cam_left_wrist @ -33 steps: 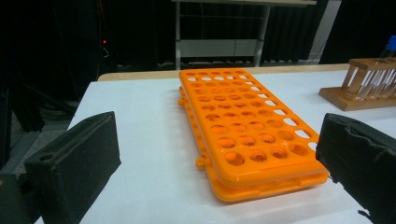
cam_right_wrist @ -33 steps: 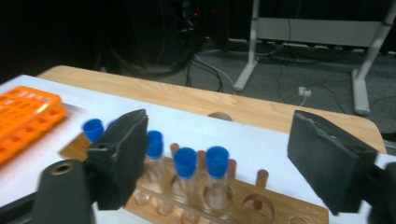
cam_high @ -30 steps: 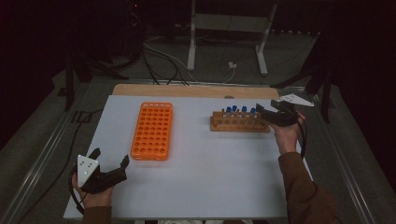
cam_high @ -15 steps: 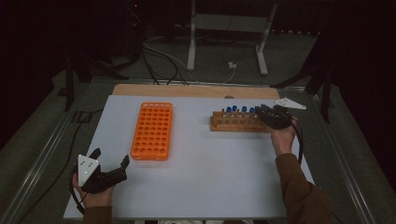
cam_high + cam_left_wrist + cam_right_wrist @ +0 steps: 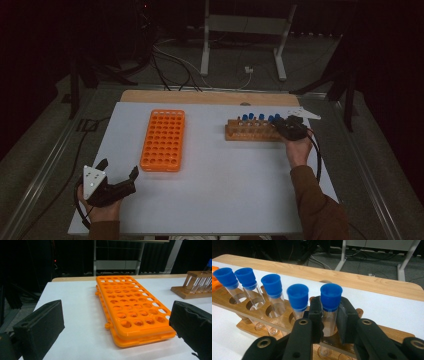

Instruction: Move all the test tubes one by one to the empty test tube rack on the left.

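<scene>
Dark floor, cables and a metal stand frame lie beyond the white table, whose far edge is a strip of bare wood. My right gripper is at the right end of the wooden rack, its jaws closed in on either side of the end tube, just under the blue cap; the pads look to be touching the glass, so I judge I am pinching it, though it is not lifted and its foot sits in the rack's lower board. That tube stands upright, long axis vertical, so the way out is straight up through its hole before anything sideways. Four more blue-capped tubes stand in the row to its left, leaning slightly, the nearest one just beside my left-hand jaw, which is what I would watch on the way up. Well apart to the left lies the orange rack, flat, its long side running away from me, every well I can see empty. My left gripper rests at the near left corner with jaws spread wide and nothing between them, pointing at the orange rack's near end and nearer to it than my right hand.
</scene>
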